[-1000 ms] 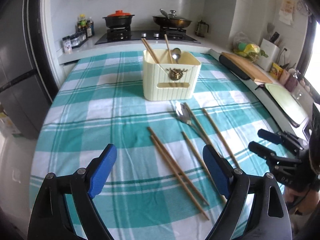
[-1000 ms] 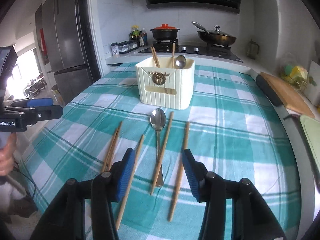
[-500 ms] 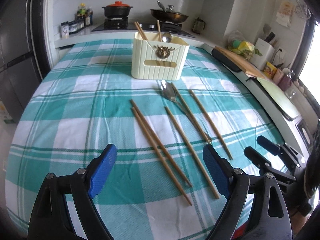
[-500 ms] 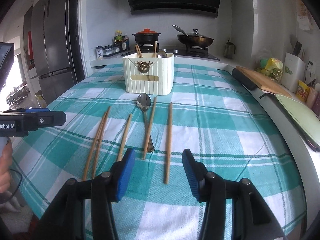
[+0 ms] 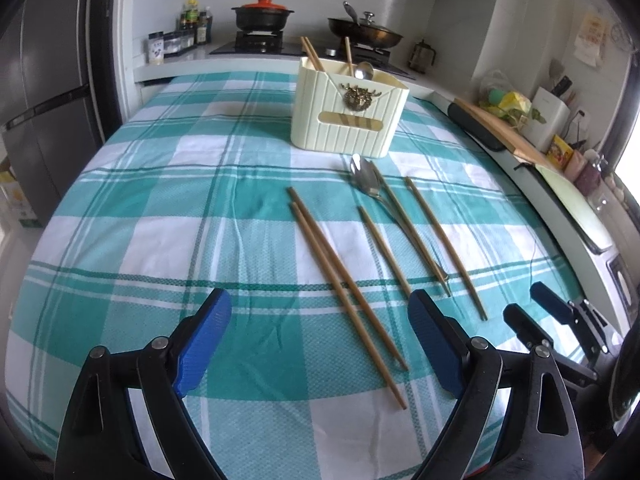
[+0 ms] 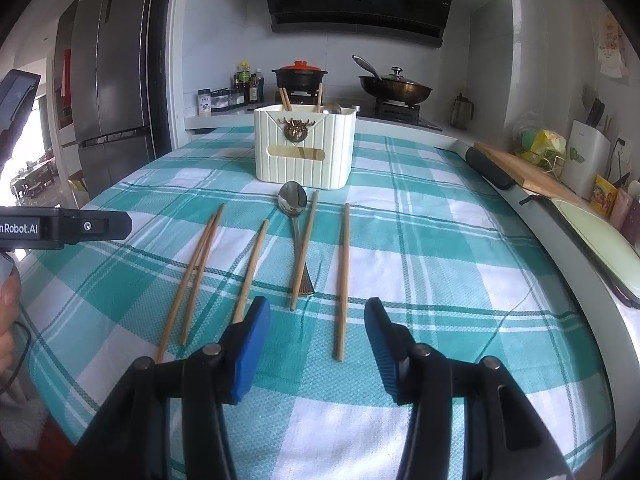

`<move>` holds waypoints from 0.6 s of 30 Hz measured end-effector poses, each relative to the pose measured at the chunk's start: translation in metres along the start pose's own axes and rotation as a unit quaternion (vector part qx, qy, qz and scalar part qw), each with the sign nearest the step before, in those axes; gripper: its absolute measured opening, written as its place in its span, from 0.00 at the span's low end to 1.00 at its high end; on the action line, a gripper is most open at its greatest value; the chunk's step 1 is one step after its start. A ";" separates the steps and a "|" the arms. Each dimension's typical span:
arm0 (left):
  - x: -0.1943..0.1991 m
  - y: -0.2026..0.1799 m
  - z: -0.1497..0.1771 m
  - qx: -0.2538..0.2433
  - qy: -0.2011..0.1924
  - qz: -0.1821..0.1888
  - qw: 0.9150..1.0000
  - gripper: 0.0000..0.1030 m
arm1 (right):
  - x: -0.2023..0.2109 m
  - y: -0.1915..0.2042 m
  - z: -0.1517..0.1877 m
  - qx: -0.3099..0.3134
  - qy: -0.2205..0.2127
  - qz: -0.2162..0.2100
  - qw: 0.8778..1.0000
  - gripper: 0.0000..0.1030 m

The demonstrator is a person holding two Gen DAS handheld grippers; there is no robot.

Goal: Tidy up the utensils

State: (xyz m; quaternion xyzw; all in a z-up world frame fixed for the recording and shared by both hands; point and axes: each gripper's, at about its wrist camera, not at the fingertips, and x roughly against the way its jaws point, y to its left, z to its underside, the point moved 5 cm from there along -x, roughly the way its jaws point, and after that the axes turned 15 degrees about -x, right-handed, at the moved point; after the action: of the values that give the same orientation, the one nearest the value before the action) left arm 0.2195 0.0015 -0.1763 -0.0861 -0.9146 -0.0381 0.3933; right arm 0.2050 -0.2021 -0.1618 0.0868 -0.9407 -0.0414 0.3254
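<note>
A cream utensil holder [image 5: 347, 114] [image 6: 305, 147] stands on the checked tablecloth with chopsticks and a spoon inside. In front of it lie a metal spoon [image 5: 365, 179] [image 6: 293, 200] and several wooden chopsticks: a pair [image 5: 344, 288] [image 6: 196, 272] and single sticks [image 5: 444, 244] [image 6: 342, 276]. My left gripper [image 5: 320, 340] is open and empty above the near end of the pair. My right gripper [image 6: 316, 336] is open and empty, close behind the single sticks; it also shows in the left wrist view [image 5: 536, 312].
The table [image 5: 160, 208] carries a teal and white cloth. A worktop along the right holds a cutting board [image 6: 524, 172], a pale tray [image 6: 600, 232] and jars. A stove with a pot [image 6: 300, 76] and a pan [image 6: 394, 90] is behind. A fridge [image 6: 108, 80] stands at the left.
Both grippers have pulled back and dropped lower toward the near table edge, so the holder looks farther away. Both stay open. The utensils have not moved.
</note>
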 end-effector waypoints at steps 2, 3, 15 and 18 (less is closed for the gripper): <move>-0.002 0.000 0.001 0.002 0.003 -0.001 1.000 0.88 | 0.000 0.000 0.000 0.000 -0.003 0.000 1.000 0.49; -0.003 0.000 0.002 0.002 0.005 -0.002 1.000 0.88 | 0.000 -0.001 0.000 -0.001 -0.003 0.000 1.000 0.49; -0.008 0.002 0.007 0.008 0.017 -0.008 1.000 0.88 | -0.003 0.002 0.005 0.000 0.003 -0.004 1.000 0.49; -0.008 0.004 0.008 0.012 0.018 -0.011 1.000 0.88 | -0.003 0.005 0.006 0.003 0.003 -0.005 1.000 0.49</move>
State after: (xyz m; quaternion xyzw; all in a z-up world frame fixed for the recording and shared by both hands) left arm 0.2203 0.0053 -0.1878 -0.0709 -0.9086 -0.0325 0.4103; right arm 0.2030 -0.1970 -0.1676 0.0925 -0.9394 -0.0405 0.3276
